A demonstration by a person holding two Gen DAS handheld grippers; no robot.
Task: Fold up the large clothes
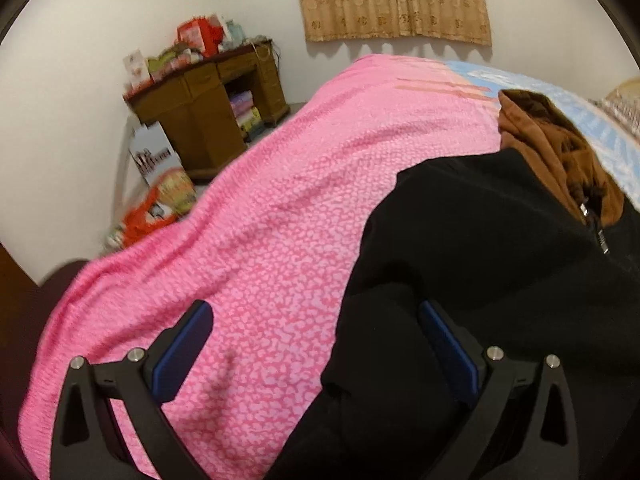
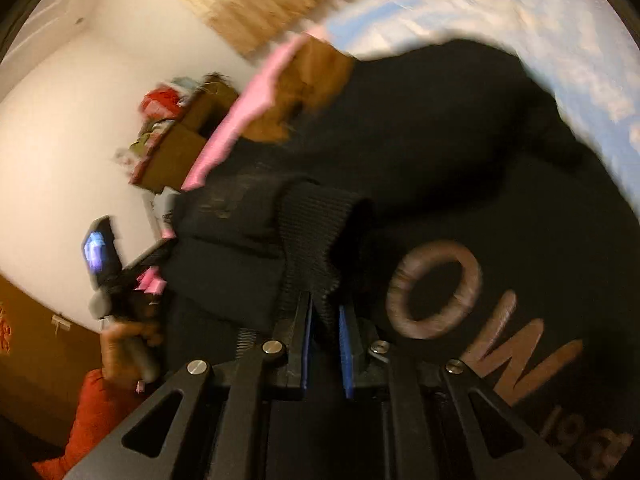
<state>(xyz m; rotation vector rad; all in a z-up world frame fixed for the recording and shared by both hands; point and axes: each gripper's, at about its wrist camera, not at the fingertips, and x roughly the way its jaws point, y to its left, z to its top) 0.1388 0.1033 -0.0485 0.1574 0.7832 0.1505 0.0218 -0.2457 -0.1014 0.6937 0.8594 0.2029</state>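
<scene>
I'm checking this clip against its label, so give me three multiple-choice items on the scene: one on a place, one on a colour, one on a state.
1. Where does the brown garment lie?
A. on the floor
B. on the bed, beyond the black sweatshirt
C. on the desk

2. What colour is the blanket under the left gripper?
A. green
B. grey
C. pink

3. How are the right gripper's fingers?
A. closed on the sweatshirt's ribbed cuff
B. wide open over bare blanket
C. closed on the curtain

Answers:
1 B: the brown garment lies on the bed past the black sweatshirt.
2 C: the blanket below the open left gripper is pink.
3 A: the right gripper has its fingers nearly together with the ribbed cuff between them.
</scene>
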